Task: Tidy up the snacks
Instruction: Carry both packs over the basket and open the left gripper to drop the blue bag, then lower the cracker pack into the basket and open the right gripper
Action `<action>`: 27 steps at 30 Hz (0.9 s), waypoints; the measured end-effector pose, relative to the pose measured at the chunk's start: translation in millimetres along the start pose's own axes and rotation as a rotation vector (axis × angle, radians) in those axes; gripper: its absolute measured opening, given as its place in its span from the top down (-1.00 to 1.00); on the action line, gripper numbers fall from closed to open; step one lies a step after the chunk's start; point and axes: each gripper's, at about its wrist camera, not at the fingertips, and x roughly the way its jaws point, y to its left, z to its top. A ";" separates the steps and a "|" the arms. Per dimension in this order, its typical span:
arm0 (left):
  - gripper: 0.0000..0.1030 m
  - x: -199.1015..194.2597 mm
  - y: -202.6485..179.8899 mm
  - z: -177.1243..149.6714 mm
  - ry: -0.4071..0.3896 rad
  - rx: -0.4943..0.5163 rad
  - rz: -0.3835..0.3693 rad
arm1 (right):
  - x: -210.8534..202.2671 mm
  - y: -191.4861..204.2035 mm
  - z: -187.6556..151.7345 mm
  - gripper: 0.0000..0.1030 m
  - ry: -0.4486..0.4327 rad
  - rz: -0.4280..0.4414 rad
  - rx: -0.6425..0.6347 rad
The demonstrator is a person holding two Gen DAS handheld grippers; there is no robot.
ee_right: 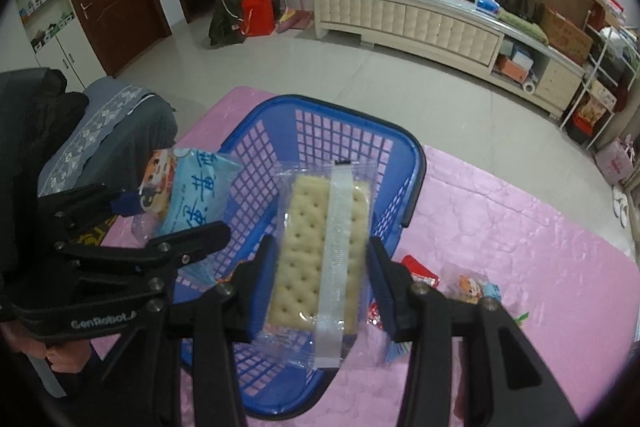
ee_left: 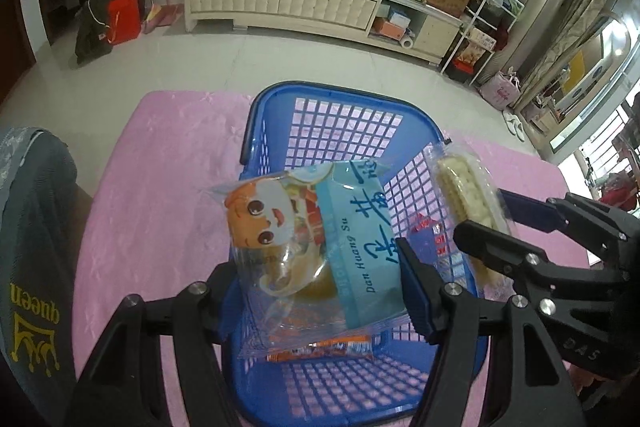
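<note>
A blue plastic basket [ee_left: 332, 95] [ee_right: 352, 115] stands on a pink cloth. My left gripper [ee_left: 316, 291] is shut on a light blue pastry packet [ee_left: 316, 235] with a cartoon face, held over the basket; the packet also shows in the right wrist view [ee_right: 188, 195]. My right gripper [ee_right: 320, 283] is shut on a clear-wrapped cracker pack [ee_right: 320, 247] above the basket; the pack shows in the left wrist view [ee_left: 468, 195] at the basket's right side. An orange snack wrapper [ee_left: 320, 349] and a red packet [ee_left: 430, 231] lie inside the basket.
On the pink cloth [ee_right: 500, 227] right of the basket lie a red packet [ee_right: 420, 273] and another cartoon-face packet [ee_right: 476, 287]. A grey-covered chair [ee_right: 104, 131] stands at the left. A long white cabinet [ee_right: 420, 15] runs along the far wall.
</note>
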 end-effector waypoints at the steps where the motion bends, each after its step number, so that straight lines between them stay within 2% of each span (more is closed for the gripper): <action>1: -0.25 3.0 -2.0 2.2 -0.005 0.006 0.011 | 1.6 -1.1 1.3 0.04 -0.002 0.009 0.001; 5: -0.31 9.0 -0.8 4.7 -0.045 0.040 0.045 | 6.9 -7.5 2.1 0.04 0.004 0.010 0.008; 8: -0.59 8.4 3.2 3.1 -0.053 0.032 0.052 | 6.7 -10.1 -0.7 0.04 0.007 0.013 0.001; 10: -0.60 1.9 2.1 0.6 -0.071 0.043 0.062 | 5.2 -9.6 -1.2 0.04 0.002 0.003 -0.012; 17: -0.60 -13.7 12.7 -7.2 -0.059 0.030 0.061 | -2.0 -10.4 1.0 0.04 -0.001 0.016 0.003; 21: -0.60 -28.4 17.0 -9.0 -0.084 0.022 0.091 | -3.4 -3.5 6.2 0.04 -0.009 0.021 0.000; 27: -0.60 -35.1 29.5 -13.5 -0.077 0.026 0.130 | 5.8 15.4 16.0 0.04 -0.004 0.028 -0.029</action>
